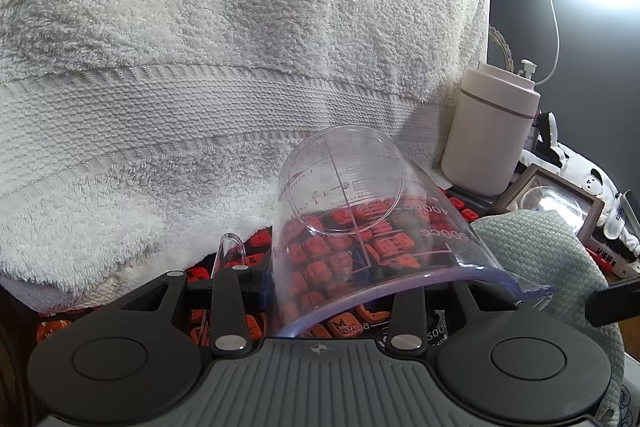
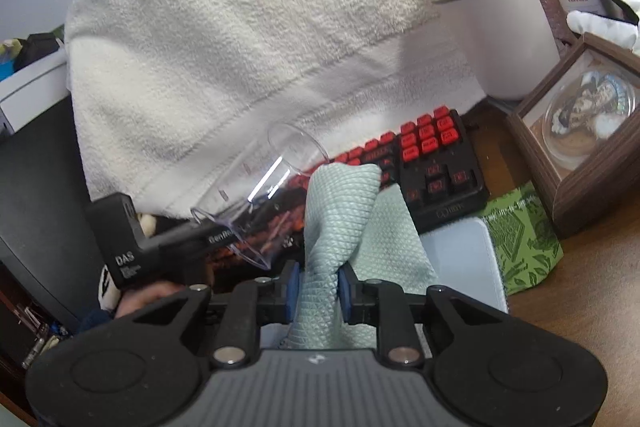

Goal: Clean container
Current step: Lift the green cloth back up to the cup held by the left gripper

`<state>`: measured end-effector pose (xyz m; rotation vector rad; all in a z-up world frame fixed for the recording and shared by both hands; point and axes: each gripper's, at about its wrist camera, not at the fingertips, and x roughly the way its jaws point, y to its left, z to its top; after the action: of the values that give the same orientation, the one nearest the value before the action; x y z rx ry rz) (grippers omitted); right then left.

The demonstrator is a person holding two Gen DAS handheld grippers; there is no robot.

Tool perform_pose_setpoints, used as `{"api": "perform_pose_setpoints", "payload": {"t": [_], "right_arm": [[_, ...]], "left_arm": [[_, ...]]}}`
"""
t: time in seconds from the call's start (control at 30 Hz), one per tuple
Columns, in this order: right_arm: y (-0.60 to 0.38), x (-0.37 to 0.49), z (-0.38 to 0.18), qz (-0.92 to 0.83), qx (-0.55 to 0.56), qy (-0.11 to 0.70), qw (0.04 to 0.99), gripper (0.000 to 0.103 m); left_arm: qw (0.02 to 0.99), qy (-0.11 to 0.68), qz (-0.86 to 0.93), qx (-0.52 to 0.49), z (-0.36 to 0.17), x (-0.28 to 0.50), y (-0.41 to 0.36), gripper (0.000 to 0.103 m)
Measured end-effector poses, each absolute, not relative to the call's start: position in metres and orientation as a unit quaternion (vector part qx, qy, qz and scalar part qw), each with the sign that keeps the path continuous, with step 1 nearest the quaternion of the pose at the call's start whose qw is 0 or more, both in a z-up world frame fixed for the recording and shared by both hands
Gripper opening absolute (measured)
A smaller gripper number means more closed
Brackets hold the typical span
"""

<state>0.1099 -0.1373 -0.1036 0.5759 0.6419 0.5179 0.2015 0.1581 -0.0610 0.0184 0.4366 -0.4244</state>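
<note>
The right tongs [image 2: 318, 293] sit nearest the lens, their blue pads [image 2: 294, 291] pressed against a gathered fold of a pale green cloth [image 2: 340, 203]. The cloth stands up between the pads and drapes forward. It is soft, light and limp; expect it to sag and fold wherever it is not supported, so grip it in a bunch, as here.

The left tongs [image 1: 320, 291] hold a clear plastic measuring cup [image 1: 352, 211] by its rim, the wall of the cup between the jaws. The cup lies on its side, mouth toward the tongs and base pointing away, above a keyboard [image 2: 432, 163] with red keys. The right wrist view shows the cup up and to the left of the cloth, near it but apart.

Handling judgement: the cup is light and rigid, with a smooth wall that is likely slippery. The thin rim is a narrow purchase, so the cup may pivot under wiping pressure. Its handle [image 1: 228, 251], seen at lower left, is a firmer point to hold.

A large white towel [image 1: 220, 67] hangs behind the keyboard. A white cylindrical canister [image 1: 488, 131] and a framed picture [image 2: 580, 123] stand toward the right end of the table [image 2: 580, 283].

The open mouth faces the cloth side, so wiping the inside looks to be the step in hand.
</note>
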Motion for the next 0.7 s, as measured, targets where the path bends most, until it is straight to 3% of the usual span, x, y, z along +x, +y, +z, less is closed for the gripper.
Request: {"api": "perform_pose_setpoints", "payload": {"t": [0.33,0.53,0.57,0.67,0.7], "right_arm": [[-0.144,0.133,-0.066,0.289,0.285,0.254,0.878,0.006],[-0.145,0.13,-0.08,0.288,0.278,0.286,0.871,0.011],[-0.144,0.128,-0.083,0.284,0.274,0.292,0.871,0.015],[-0.135,0.117,-0.092,0.265,0.245,0.305,0.881,0.054],[-0.132,0.114,-0.094,0.267,0.238,0.307,0.882,0.057]], "left_arm": [[0.953,0.216,-0.212,0.001,-0.061,0.202,0.159,0.038],[0.953,0.216,-0.213,0.001,-0.06,0.202,0.159,0.038],[0.953,0.216,-0.213,0.001,-0.06,0.202,0.159,0.038],[0.953,0.216,-0.213,0.001,-0.06,0.202,0.159,0.038],[0.953,0.216,-0.213,0.001,-0.06,0.203,0.159,0.038]]}}
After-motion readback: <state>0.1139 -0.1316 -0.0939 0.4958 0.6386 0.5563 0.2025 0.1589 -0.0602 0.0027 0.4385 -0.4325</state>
